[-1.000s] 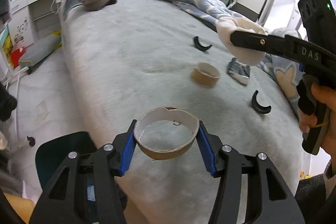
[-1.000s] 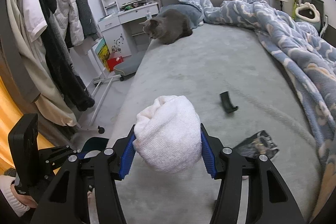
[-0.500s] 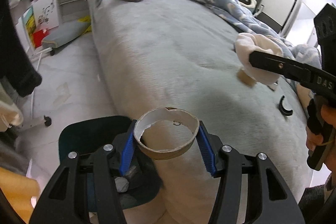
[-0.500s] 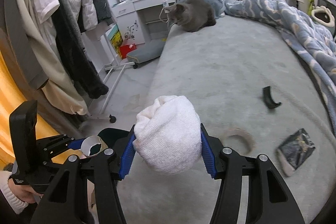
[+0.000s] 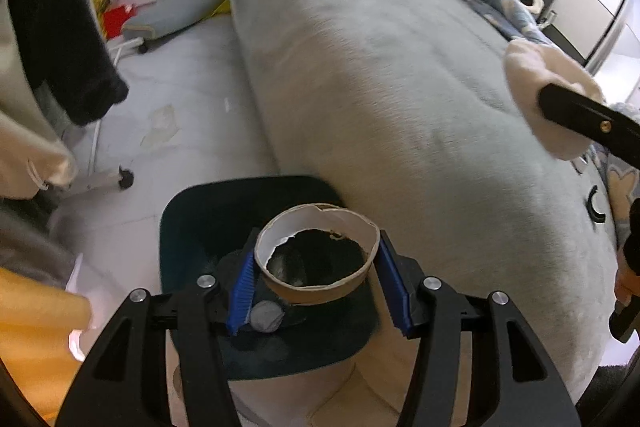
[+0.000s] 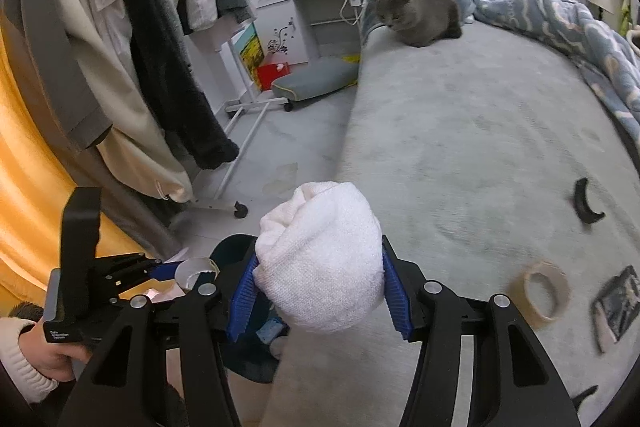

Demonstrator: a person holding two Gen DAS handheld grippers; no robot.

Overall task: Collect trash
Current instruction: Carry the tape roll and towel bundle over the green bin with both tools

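Cardboard ring (image 5: 317,254) sits clamped in the left tool (image 5: 318,281) above the bin (image 5: 188,227); right tool (image 6: 318,285) grips a white cloth (image 6: 320,259).

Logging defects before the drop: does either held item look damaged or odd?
Yes. The cardboard ring in the left tool has a torn, jagged upper rim. The white rolled cloth in the right tool looks intact.
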